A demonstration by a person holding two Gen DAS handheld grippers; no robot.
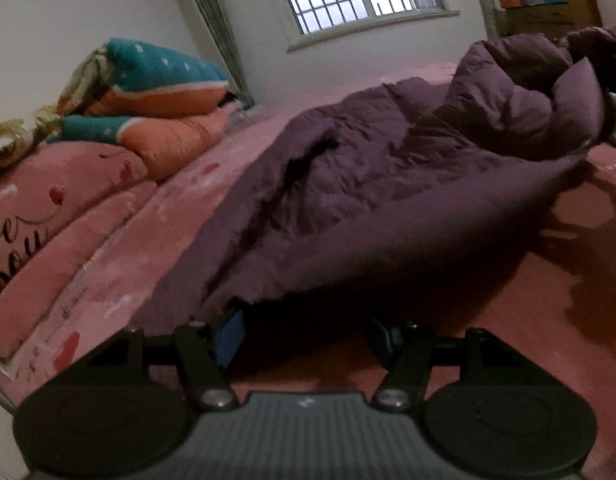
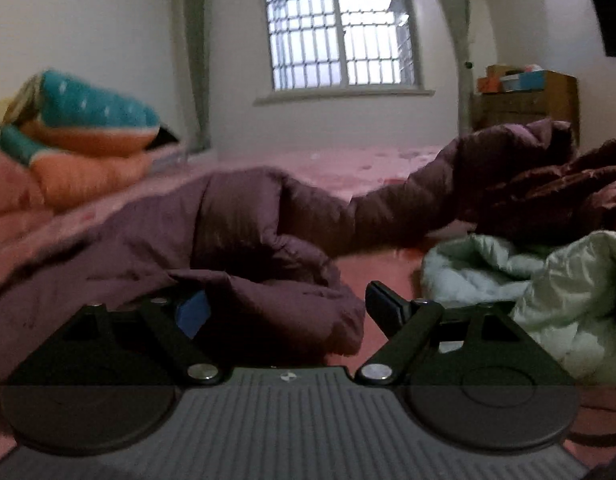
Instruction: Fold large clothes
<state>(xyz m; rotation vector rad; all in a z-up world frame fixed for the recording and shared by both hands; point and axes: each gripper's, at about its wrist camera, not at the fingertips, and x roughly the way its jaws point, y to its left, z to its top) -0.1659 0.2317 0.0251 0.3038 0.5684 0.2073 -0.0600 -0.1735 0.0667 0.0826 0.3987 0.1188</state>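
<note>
A puffy, quilted purple down coat [image 1: 387,184] lies spread on a pink bed sheet [image 1: 527,320], filling the middle of both views. In the left wrist view its near hem droops over the left gripper [image 1: 308,332] at the lower centre. The cloth hides both fingertips, and the jaws stand fairly wide with cloth between them. Whether the pads press on the fabric cannot be told.

The coat's long axis runs from the lower left of that frame to the upper right, where its bunched end rises toward the wooden dresser [image 1: 555,12].

In the right wrist view the right gripper [image 2: 286,312] sits at the lower centre with its jaws wide. A rolled fold of the coat [image 2: 268,272] lies between them, covering the blue-padded finger [image 2: 194,314]; the black finger [image 2: 383,308] stands clear of it. A pale green padded garment [image 2: 547,292] lies at the right.
</note>
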